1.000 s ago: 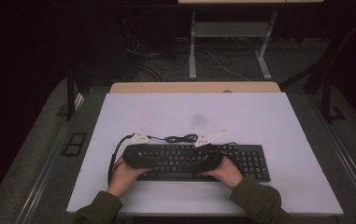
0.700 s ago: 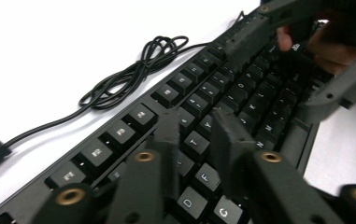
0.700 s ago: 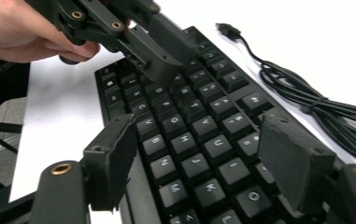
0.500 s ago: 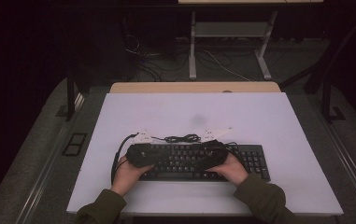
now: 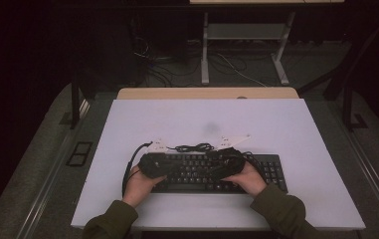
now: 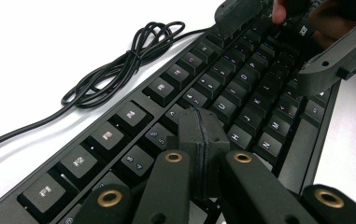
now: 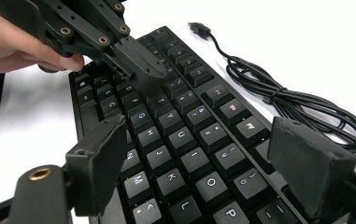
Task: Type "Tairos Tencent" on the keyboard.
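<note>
Your left claw (image 6: 199, 135) has just been closing: its 2 jaws now meet pad to pad with nothing between them, the tip hanging over the left half of the black keyboard (image 5: 212, 172), just above the number and letter rows. Your right claw (image 7: 203, 172) has just been opening; its jaws stand wide apart over the keys around U, I, O and P, and grip nothing. The keyboard lies flat on the white surface (image 5: 276, 129), near its front edge, directly beneath both claws, which point toward each other across it. The keyboard's coiled black cable (image 6: 119, 60) lies on the surface just beyond the function-key row, its plug (image 7: 198, 28) resting free beside the keyboard's far corner.
</note>
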Demonstrator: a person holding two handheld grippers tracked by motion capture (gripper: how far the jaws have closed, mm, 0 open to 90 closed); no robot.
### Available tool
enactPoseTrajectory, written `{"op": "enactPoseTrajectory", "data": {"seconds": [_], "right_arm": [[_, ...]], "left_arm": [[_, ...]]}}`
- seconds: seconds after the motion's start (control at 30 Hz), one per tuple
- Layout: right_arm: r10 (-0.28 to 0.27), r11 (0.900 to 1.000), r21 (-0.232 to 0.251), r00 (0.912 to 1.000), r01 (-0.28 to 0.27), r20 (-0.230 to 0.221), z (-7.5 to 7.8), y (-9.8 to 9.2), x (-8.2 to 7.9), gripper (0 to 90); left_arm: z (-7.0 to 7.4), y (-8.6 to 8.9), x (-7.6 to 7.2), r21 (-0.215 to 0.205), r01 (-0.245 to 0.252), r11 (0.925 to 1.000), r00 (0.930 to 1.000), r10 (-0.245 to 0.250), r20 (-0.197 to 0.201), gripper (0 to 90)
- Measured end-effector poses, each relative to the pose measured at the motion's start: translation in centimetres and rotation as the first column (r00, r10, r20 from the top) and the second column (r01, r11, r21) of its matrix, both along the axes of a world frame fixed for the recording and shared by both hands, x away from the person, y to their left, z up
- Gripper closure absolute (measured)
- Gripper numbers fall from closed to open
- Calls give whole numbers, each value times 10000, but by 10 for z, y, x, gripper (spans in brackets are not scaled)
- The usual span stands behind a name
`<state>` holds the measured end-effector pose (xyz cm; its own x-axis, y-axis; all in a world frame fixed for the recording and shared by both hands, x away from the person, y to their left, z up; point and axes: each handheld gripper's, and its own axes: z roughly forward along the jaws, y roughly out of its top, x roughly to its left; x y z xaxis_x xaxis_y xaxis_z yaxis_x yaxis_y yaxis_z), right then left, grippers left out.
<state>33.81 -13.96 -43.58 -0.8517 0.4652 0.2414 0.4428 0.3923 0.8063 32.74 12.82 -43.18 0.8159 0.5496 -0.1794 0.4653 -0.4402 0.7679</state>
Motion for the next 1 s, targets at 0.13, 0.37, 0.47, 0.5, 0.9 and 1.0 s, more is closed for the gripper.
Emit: {"op": "enactPoseTrajectory", "data": {"seconds": [0.13, 0.37, 0.47, 0.5, 0.9, 1.0], "right_arm": [[-35, 10000, 4, 10000, 35, 36, 0, 0, 0, 195], [-51, 10000, 1, 10000, 51, 42, 0, 0, 0, 195], [-67, 10000, 15, 10000, 67, 38, 0, 0, 0, 195], [-77, 10000, 23, 10000, 77, 48, 0, 0, 0, 195], [-124, 9998, 154, 9999, 122, 108, 3, -2, 1, 195], [-183, 9996, 210, 9998, 181, 90, 3, -4, 0, 195]], "left_arm": [[-3, -4, 0, 170, 112, 9998, 9999, -112, -18, 891], [-5, -7, 1, 234, 165, 9996, 9999, -165, -12, 891], [-7, -8, 1, 243, 152, 9996, 9998, -149, -124, 891], [-7, -8, 2, 252, 184, 9995, 9998, -182, -113, 891], [-5, -7, -1, 121, 82, 9999, 9999, -81, -62, 878], [-4, -6, -3, 82, 89, 9999, 9999, -89, -89, 864]]}}
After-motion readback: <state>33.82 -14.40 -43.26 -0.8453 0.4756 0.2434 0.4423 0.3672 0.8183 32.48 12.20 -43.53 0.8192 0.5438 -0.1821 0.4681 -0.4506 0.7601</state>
